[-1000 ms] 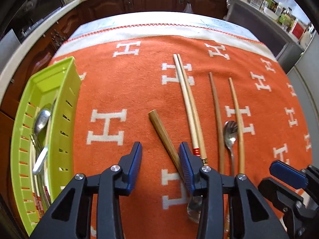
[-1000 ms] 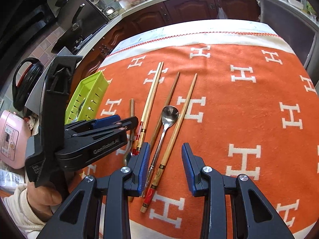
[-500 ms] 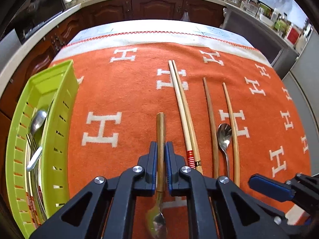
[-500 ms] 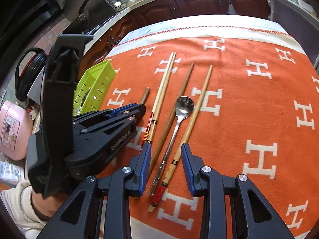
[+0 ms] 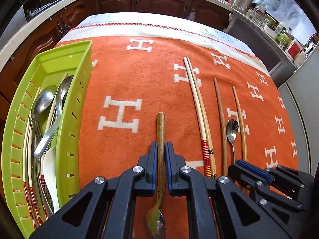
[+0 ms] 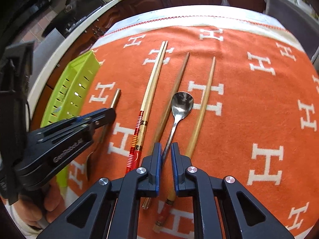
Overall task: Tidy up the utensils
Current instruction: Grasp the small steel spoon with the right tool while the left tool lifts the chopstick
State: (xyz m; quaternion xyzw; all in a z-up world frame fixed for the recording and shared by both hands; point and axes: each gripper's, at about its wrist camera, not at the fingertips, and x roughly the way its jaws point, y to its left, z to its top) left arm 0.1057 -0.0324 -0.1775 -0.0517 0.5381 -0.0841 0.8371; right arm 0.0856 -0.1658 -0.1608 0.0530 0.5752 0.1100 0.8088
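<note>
My left gripper (image 5: 160, 149) is shut on a wooden-handled spoon (image 5: 160, 131), its metal bowl (image 5: 156, 224) pointing back under the gripper. The spoon and left gripper also show in the right wrist view (image 6: 95, 117). My right gripper (image 6: 165, 151) has its jaws narrowed around the handle of a metal spoon (image 6: 180, 105) lying on the orange blanket; a small gap shows on each side. A green utensil basket (image 5: 75, 107) at the left holds several spoons and chopsticks. A pale chopstick pair (image 5: 196, 101) and two single wooden chopsticks (image 5: 220, 109) lie on the blanket.
The orange blanket with white H letters (image 5: 127, 83) covers the table. Dark wooden cabinets (image 5: 163, 2) and a counter stand behind. The right gripper shows at the lower right of the left wrist view (image 5: 265, 181). A hand (image 6: 47, 205) holds the left gripper.
The left gripper closed on the wooden-handled spoon and turned it straight, now lifted nearer the basket. The right gripper moved forward and narrowed its jaws around the metal spoon's handle.
</note>
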